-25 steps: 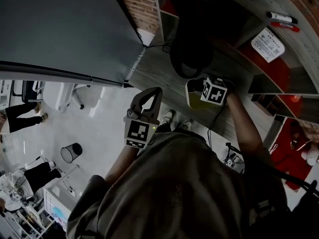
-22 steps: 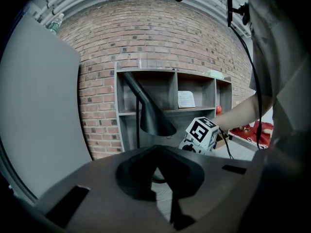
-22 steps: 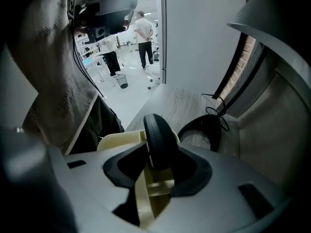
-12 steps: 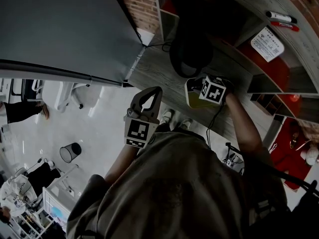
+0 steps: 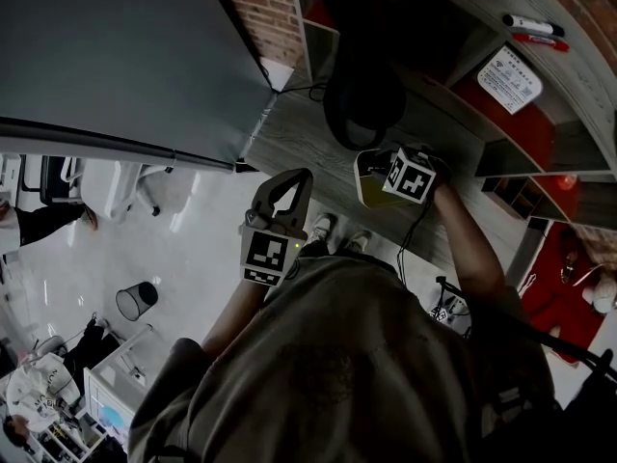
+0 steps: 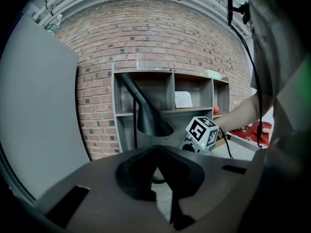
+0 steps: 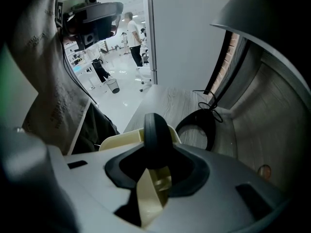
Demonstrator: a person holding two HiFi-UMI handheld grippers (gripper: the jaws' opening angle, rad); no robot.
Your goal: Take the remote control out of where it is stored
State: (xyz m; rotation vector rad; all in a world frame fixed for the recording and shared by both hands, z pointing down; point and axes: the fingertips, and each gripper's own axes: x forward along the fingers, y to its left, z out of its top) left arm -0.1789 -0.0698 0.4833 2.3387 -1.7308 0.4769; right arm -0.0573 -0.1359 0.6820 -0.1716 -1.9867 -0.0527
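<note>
Left gripper (image 6: 156, 149): jaws together with nothing between them; it hangs off the near edge of the desk (image 5: 299, 143), well apart from the work.
Lamp (image 5: 362, 90): black, its shade leaning over the desk just left of and beyond the holder, its round base on the desktop.
Holder (image 5: 367, 183): cream open-topped box at the near edge of the desk, under the right hand.
Remote control (image 7: 154, 127): dark, standing on end in the holder, only its rounded top clear of the rim.
Right gripper (image 7: 155, 154): pointing steeply down; its jaws have just been closing and now press on the remote's top end, 1 on each side.
Risk 1: the hold takes only the tip, so the remote could slip or tilt on the way up.
Risk 2: nothing braces the light holder, so it may rise with the remote or tip off the edge.
Risk 3: a straight lift may knock the lamp shade.
</note>
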